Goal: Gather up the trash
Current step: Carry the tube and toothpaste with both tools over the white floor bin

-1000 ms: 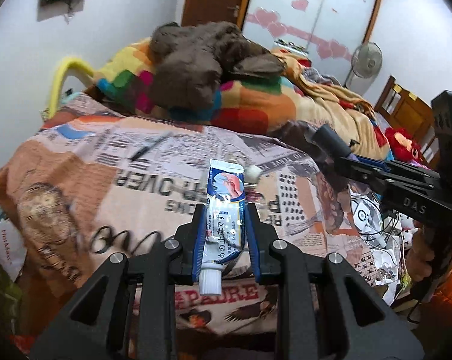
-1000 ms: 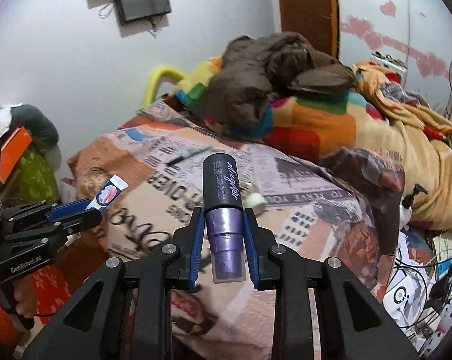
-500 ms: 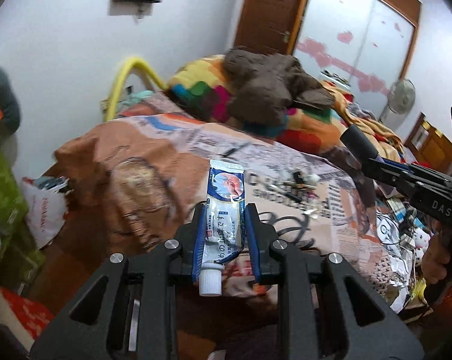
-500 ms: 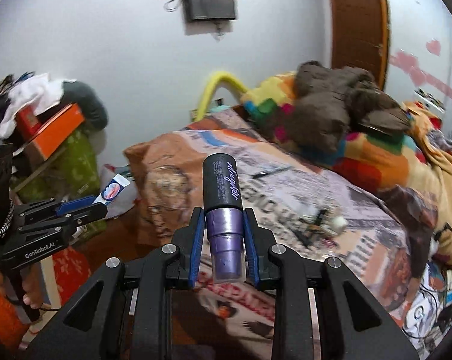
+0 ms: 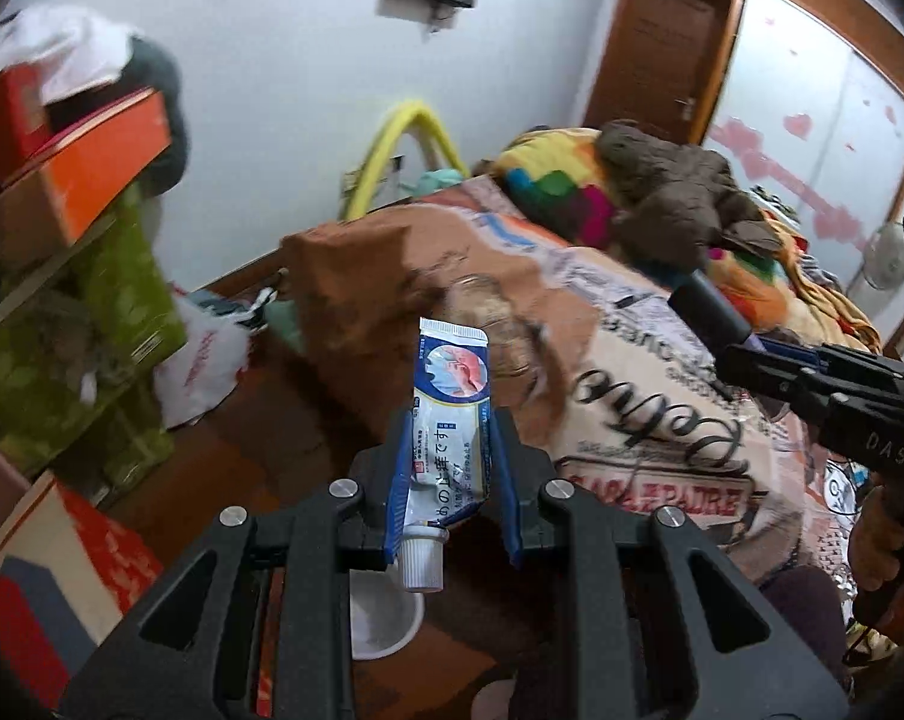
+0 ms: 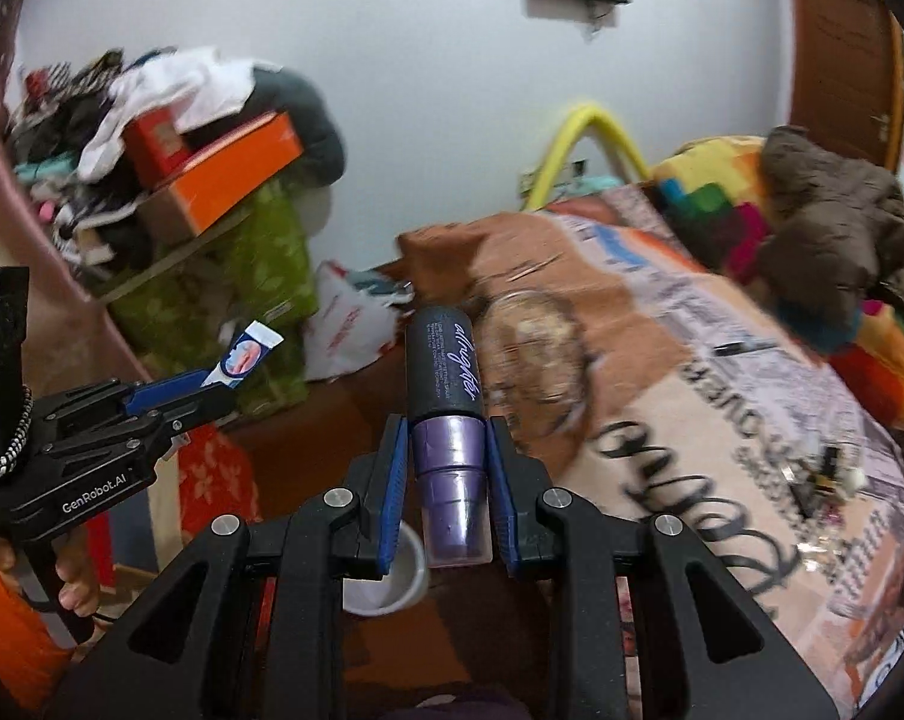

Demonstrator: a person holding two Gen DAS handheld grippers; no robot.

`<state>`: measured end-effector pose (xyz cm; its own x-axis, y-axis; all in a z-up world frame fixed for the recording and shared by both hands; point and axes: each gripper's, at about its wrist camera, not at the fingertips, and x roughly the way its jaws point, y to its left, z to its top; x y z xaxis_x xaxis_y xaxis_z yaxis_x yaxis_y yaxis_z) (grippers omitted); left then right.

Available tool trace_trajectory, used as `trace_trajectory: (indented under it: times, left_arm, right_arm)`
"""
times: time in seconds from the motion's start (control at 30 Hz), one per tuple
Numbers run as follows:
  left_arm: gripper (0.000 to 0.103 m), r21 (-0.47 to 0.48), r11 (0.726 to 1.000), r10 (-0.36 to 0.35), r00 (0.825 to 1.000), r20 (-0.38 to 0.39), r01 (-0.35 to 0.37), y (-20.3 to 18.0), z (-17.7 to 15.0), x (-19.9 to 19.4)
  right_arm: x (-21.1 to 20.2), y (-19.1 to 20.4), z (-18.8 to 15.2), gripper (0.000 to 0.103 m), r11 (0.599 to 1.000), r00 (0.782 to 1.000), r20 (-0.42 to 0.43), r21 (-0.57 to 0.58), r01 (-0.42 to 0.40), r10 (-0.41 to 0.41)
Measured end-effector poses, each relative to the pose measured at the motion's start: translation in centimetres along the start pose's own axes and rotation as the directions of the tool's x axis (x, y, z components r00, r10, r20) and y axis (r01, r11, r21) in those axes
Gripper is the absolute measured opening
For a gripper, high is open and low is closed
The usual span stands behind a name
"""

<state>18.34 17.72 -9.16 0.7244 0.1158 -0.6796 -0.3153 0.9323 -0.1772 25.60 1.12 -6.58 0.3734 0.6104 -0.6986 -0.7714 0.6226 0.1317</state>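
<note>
Left wrist view: we are seeing the left gripper (image 5: 449, 450) clamping a white-and-blue tube (image 5: 450, 420), cap nearest us, above a white cup (image 5: 386, 621) on the floor beside the bed (image 5: 662, 372).

Right wrist view: we are seeing the right gripper (image 6: 449, 468) gripping a black-and-purple spray bottle (image 6: 449, 420), near the same cup (image 6: 386, 579).

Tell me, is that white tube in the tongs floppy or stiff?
Probably floppy: the tube looks squeezed flat and creased near its cap. Likely light, since the left tongs hold it upright by the sides. Its glossy skin might slip.
</note>
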Motion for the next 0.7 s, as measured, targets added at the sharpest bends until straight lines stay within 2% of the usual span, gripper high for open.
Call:
trace_trajectory:
  times: [0.23, 0.43, 0.53, 0.7]
  left_arm:
    - [0.025, -0.071, 0.995, 0.072, 0.996, -0.054, -0.075, 5.5, -3.3, 1.2]
    - [0.025, -0.131, 0.984, 0.101, 0.986, -0.132, -0.118, 8.9, -6.3, 4.0]
    - [0.025, -0.158, 0.978, 0.105, 0.978, -0.178, -0.134, 10.1, -8.0, 5.9]
    - [0.025, -0.192, 0.97, 0.092, 0.957, -0.276, -0.148, 11.5, -11.1, 10.0]
  right_arm:
    - [4.9, 4.1, -0.9, 0.023, 0.997, 0.993, -0.097, -0.025, -0.071, 0.068]
    - [9.7, 5.9, -2.8, 0.023, 0.995, 0.974, -0.205, -0.022, -0.098, 0.092]
    - [12.0, 6.5, -4.2, 0.023, 0.994, 0.96, -0.265, -0.027, -0.102, 0.092]
    - [16.2, 7.2, -6.5, 0.023, 0.993, 0.921, -0.375, -0.011, -0.113, 0.101]
